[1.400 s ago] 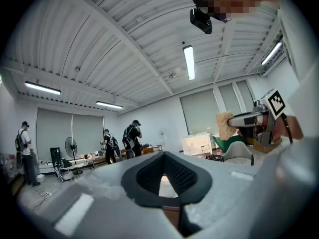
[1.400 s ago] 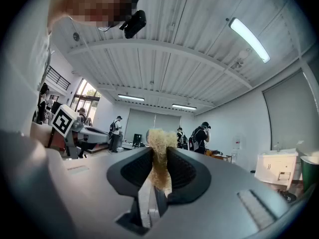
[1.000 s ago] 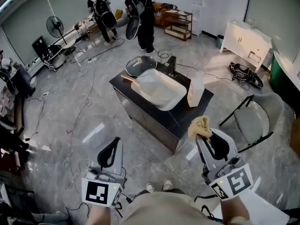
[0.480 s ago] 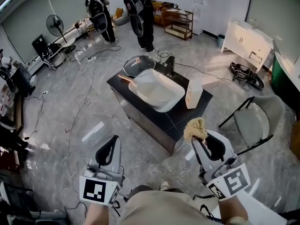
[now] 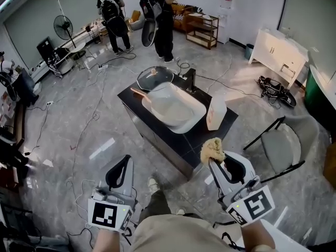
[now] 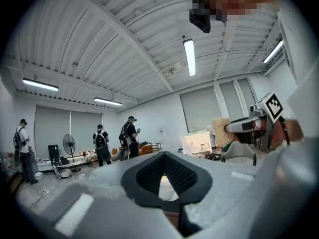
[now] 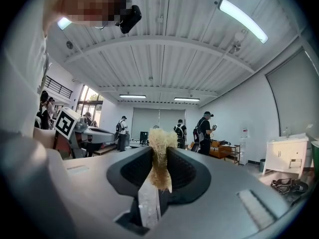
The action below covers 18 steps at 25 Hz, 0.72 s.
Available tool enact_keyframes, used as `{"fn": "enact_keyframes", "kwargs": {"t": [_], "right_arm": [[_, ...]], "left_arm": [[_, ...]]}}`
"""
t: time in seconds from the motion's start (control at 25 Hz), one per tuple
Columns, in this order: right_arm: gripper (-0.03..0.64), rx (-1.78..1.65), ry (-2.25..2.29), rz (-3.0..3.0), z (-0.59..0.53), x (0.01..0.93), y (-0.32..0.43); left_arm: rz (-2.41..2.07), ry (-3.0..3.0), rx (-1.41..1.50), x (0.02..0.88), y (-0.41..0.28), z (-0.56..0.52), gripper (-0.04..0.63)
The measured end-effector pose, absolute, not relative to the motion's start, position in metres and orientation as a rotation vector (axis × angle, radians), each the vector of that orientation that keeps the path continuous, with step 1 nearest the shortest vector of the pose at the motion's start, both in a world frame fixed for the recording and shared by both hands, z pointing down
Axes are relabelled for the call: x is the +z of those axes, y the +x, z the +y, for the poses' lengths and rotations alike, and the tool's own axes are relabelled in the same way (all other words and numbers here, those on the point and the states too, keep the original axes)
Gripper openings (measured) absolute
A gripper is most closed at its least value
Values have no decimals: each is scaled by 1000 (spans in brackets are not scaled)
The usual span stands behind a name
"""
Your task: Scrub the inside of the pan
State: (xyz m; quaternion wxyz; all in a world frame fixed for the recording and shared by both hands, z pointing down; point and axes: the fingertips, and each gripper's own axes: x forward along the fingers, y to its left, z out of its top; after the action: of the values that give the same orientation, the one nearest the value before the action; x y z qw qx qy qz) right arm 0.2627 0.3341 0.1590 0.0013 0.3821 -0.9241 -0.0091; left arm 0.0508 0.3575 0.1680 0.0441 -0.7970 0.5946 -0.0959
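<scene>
I read left tongs (image 5: 125, 160): pale grey shell, black textured pads | right tongs (image 5: 211, 161): same grey and black | marker cubes (image 5: 109, 214): white faces, black square codes | worn: beige top (image 5: 178, 235), dark trousers (image 5: 157, 208), white shoe (image 5: 153, 185)

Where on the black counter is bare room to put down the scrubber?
The near corner of the counter, bordered by the white basin, the jug and the front edges, is bare. The far end is crowded: pan and faucet stand close behind the basin. The right claw holds the scrubber.
</scene>
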Motion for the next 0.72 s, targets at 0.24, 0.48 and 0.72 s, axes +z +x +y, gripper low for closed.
{"fn": "enact_keyframes", "kwargs": {"t": [0.24,0.48,0.72], "right_arm": [[95,-56,1198,-2891,307,164,253],[95,-49,1232,-2865,270,167,242],[95,-17,1226,-2839,229,176,210]], "left_arm": [[1821,-2468,-245,177,42,333,2],[1800,-2474,-267,182,26,299,2],[1792,-2492,-284,188,-6,256,2]]}}
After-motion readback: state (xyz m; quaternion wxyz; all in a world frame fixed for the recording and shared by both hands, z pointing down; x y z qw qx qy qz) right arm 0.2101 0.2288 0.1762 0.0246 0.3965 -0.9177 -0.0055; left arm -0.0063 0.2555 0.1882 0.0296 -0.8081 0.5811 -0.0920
